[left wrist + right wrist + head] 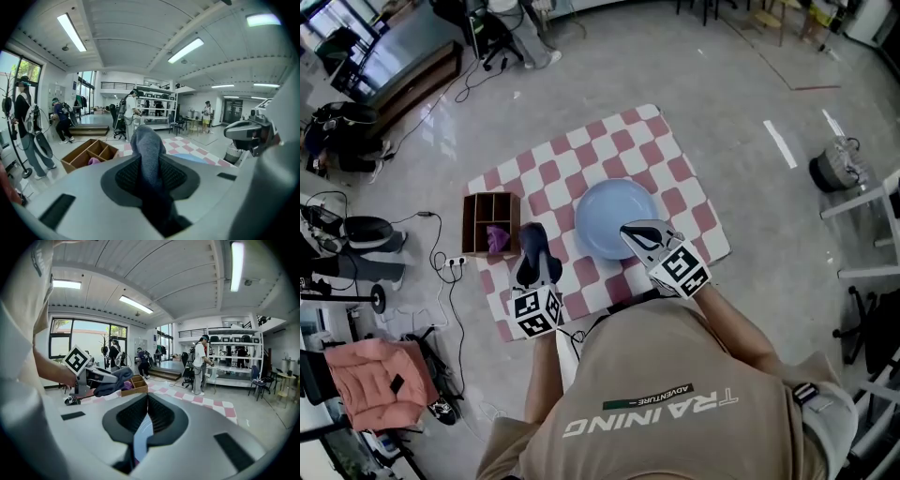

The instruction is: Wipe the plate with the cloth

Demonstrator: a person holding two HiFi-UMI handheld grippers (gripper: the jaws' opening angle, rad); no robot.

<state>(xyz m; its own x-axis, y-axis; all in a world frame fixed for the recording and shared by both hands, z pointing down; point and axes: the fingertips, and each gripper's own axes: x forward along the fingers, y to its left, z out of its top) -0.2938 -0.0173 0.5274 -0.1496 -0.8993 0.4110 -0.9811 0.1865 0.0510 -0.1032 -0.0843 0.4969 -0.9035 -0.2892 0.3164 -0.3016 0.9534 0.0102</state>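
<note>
— Closest to the head camera: what is it?
— Person's beige shirt (pixel 675 394), seen from above, with both forearms reaching out over a checked mat (pixel 628 141) spread on the floor (pixel 750 84).
— Where is the plate?
— Pale blue plate (pixel 609 216) lies about mid-mat, closer to the near edge than the far one.
— And the cloth?
— Dark grey cloth (pixel 532 242) is in the left claw (pixel 531 234), over the mat just left of the plate, between it and a wooden box (pixel 483 220) that sits on the mat's left edge. One compartment of the box holds something purple (pixel 497 237).
— How does that claw stand?
— Its own view shows the jaws partly apart, pressed on the cloth, which bulges up past the tips.
— The right one?
— Right claw (pixel 633 232) reaches the plate's near right rim. In the right gripper view the jaws are closed, tips meeting, with a pale blue strip of the plate pinched between the pads.
— Is the plate lifted?
— Hard to tell; it looks level on the mat.
</note>
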